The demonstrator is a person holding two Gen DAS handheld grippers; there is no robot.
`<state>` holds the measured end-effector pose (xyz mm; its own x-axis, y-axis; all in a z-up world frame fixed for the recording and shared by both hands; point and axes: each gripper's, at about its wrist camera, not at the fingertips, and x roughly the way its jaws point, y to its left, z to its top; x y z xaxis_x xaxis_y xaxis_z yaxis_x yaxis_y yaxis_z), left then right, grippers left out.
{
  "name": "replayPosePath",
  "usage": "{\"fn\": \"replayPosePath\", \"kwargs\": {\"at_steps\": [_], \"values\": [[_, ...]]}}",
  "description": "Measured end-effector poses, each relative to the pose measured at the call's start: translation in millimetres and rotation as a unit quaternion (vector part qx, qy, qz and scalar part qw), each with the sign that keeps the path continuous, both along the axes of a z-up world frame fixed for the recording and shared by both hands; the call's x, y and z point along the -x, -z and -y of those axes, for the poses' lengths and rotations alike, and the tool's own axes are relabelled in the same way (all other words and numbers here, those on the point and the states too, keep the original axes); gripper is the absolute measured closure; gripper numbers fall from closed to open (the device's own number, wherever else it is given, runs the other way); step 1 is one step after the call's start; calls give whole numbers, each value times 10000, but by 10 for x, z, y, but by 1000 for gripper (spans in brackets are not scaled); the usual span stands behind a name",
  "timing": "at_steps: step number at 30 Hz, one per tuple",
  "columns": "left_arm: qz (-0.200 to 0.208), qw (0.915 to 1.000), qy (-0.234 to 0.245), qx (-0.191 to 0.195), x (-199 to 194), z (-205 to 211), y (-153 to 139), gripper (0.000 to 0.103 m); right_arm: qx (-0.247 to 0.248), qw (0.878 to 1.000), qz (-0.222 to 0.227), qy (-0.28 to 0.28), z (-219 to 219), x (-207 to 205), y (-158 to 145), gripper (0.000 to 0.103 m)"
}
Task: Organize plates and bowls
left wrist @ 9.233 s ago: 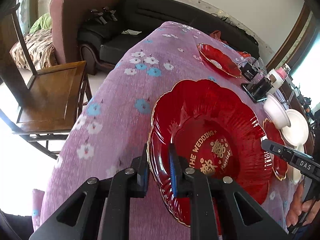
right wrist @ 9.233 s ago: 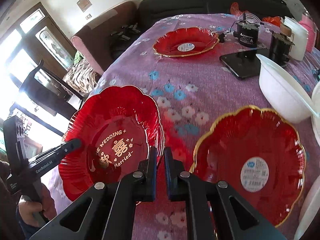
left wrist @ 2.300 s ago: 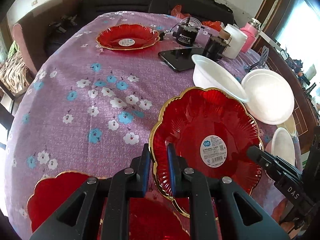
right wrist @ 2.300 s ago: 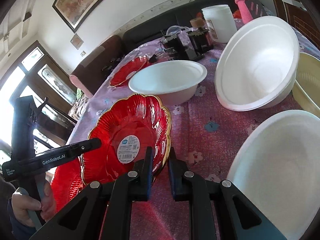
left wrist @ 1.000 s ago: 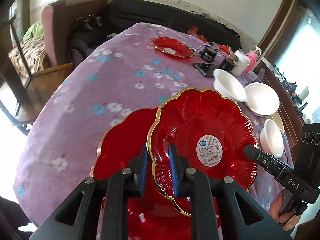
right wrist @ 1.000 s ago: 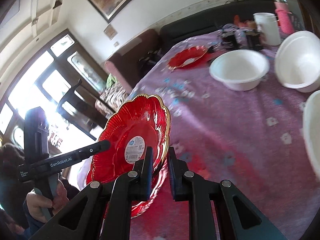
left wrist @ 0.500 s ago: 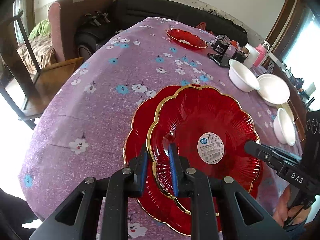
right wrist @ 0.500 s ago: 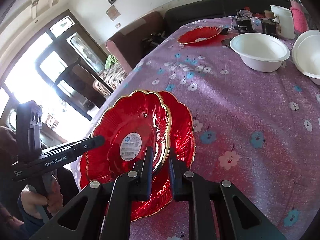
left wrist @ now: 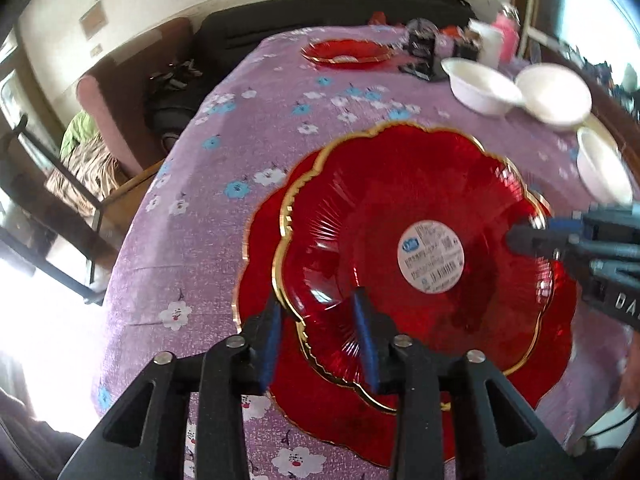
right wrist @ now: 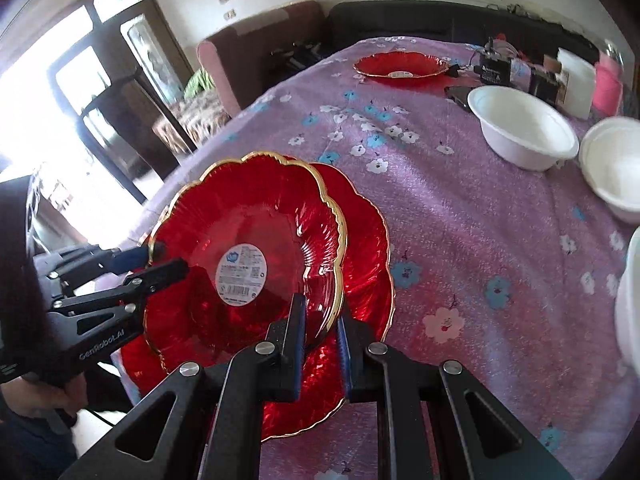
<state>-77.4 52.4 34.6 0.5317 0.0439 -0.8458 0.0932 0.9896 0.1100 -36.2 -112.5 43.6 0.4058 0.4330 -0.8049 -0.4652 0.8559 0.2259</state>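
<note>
- Plate with sticker (left wrist: 400, 216) now sits nested on the lower red plate (left wrist: 260, 240) near the table's front edge; half a second ago it was tilted just above it.
- Left gripper (left wrist: 320, 328) jaws are opening, the rim between the pads but no longer pinched.
- Right gripper (right wrist: 322, 316) still clenched on the opposite rim.
- Judgement: second plate stacked; right release due next.
- Third red plate (right wrist: 400, 65) remains at the far end, white bowls (right wrist: 520, 132) still spread on the purple cloth (right wrist: 460, 220).
</note>
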Motion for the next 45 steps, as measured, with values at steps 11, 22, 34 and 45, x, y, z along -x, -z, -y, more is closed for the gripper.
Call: {"fn": "replayPosePath", "kwargs": {"at_steps": [11, 22, 34, 45], "values": [[-297, 9989, 351, -51, -7, 108, 20, 45, 607, 9967, -401, -358, -107, -194, -32, 86], [-542, 9962, 613, 291, 31, 81, -7, 36, 586, 9943, -786, -429, -109, -362, -10, 86], [-654, 9923, 992, 342, 119, 103, -51, 31, 675, 9937, -769, -449, -162, -413, -9, 86], [-671, 9879, 1356, 339, 213, 96, -81, 29, 709, 9931, -815, -450, -182, -439, 10, 86]]}}
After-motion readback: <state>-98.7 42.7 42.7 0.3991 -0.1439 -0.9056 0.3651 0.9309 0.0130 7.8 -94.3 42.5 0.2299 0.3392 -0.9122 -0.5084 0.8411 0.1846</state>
